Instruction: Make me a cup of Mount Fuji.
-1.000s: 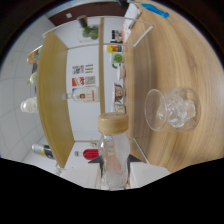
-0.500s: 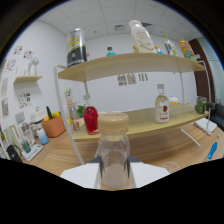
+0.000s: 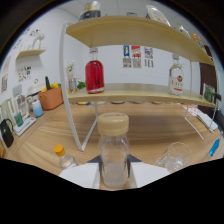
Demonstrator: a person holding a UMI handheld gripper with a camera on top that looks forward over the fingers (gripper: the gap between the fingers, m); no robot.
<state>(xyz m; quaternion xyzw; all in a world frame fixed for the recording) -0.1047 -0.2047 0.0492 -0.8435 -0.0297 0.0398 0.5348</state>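
Gripper [image 3: 114, 172] clamped on clear bottle [image 3: 113, 150] with tan cap, glass [image 3: 175, 156] near right, red bottle [image 3: 94, 76] on far shelf [image 3: 140, 94].

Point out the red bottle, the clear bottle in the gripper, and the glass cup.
red bottle [image 3: 94, 76], gripper view, on its red body.
clear bottle [image 3: 113, 155], gripper view, on its clear body.
glass cup [image 3: 175, 156], gripper view, on its side wall.

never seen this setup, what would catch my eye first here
First the clear bottle with a tan cap, upright between the tongs, which clamp its sides. Beyond it, a red bottle stands on the lower wooden shelf, with a clear labelled bottle at that shelf's other end.
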